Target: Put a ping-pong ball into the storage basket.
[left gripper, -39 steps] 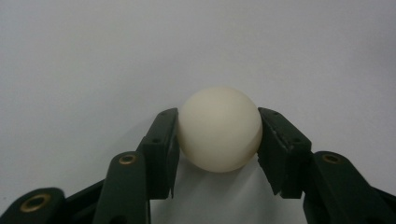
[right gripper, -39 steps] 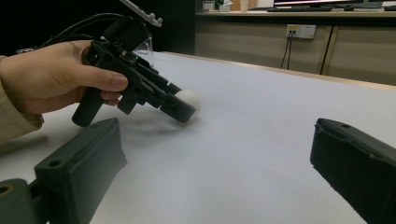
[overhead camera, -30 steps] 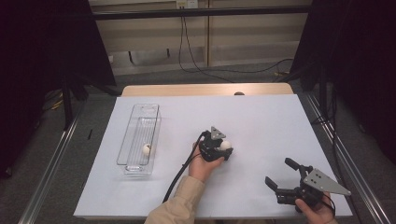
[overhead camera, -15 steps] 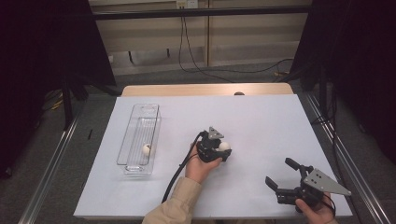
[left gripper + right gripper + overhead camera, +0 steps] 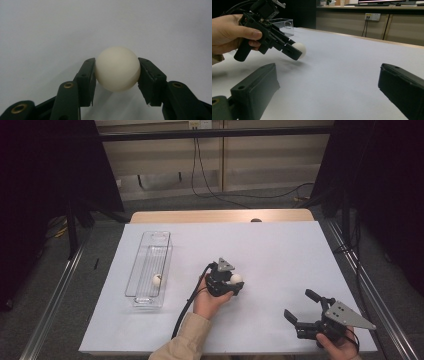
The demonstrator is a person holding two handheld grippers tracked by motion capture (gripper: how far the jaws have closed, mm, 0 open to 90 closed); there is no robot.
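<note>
My left gripper is shut on a white ball near the middle of the white table. In the left gripper view its two black jaws press on the ball from both sides. The right gripper view shows that ball held a little above the tabletop, with a shadow under it, in the left gripper, which tilts downward. My right gripper rests near the front right edge, open, with nothing between its jaws.
A clear plastic tray stands lengthwise at the left of the table, with another white ball inside near its front end. A black cable trails from the left gripper toward the person. Dark frame rails run along both table sides.
Almost nothing differs. The left gripper keeps its hold on the ball and has shifted only slightly. The right gripper stays where it was, still open.
</note>
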